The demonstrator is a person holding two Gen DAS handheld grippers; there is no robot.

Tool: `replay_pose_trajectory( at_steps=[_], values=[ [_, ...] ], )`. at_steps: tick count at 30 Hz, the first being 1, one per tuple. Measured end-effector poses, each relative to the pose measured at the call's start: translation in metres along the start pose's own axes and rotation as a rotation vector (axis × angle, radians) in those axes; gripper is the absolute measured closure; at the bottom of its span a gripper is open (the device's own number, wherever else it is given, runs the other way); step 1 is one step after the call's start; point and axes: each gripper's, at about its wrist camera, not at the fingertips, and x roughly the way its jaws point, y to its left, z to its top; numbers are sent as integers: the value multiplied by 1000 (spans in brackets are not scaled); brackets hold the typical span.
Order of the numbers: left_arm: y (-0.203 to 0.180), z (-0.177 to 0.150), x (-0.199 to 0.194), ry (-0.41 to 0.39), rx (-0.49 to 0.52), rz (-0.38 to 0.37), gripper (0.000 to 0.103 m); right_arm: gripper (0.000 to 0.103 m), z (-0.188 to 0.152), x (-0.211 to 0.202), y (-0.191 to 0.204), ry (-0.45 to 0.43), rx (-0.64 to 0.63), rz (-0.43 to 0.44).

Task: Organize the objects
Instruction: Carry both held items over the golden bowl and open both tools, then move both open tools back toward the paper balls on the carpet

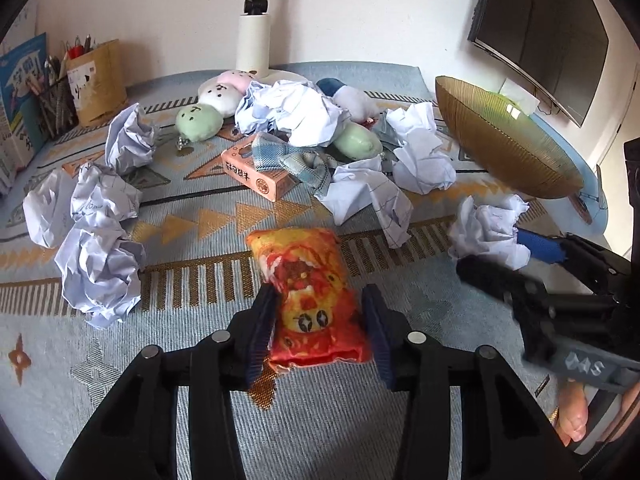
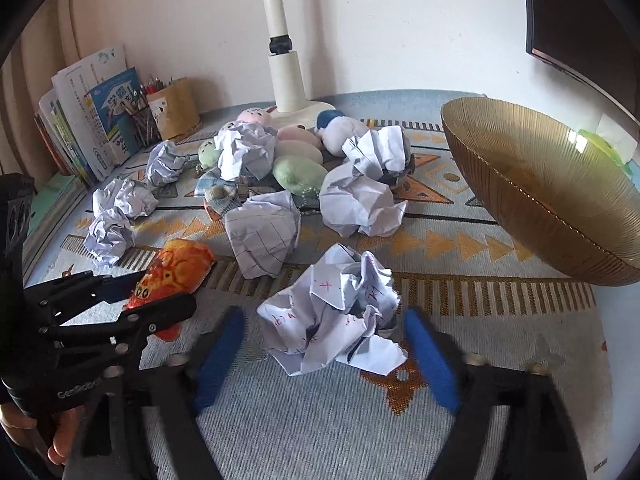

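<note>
the gold bowl sits tilted on the patterned cloth, ahead and to the right of the right gripper. that gripper's jaws stand apart around a crumpled paper ball, pads clear of it. the left gripper is clamped on the orange snack packet, which juts forward between its pads.
</note>
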Motion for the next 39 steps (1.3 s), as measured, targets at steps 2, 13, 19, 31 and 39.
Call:
replay_pose_trajectory(
  at_steps=[2,13,19,31,39],
  values=[
    [-3,0,-2,3,21,12,68,51,0,-5,1,-28,0,3],
    [-44,53,-78,-243,8,-236,70,51,29,-115,-62,-330,140,-38],
    [-112,122,-55,-283,64,-359,69,50,59,-130,-132,-336,289,-182],
    [-143,151,23,-193,40,-468,13,25,42,-92,-203,-230,456,-208],
    [-64,124,-46,-324,-100,-363,13,25,54,-117,-142,-275,318,-166]
  ],
)
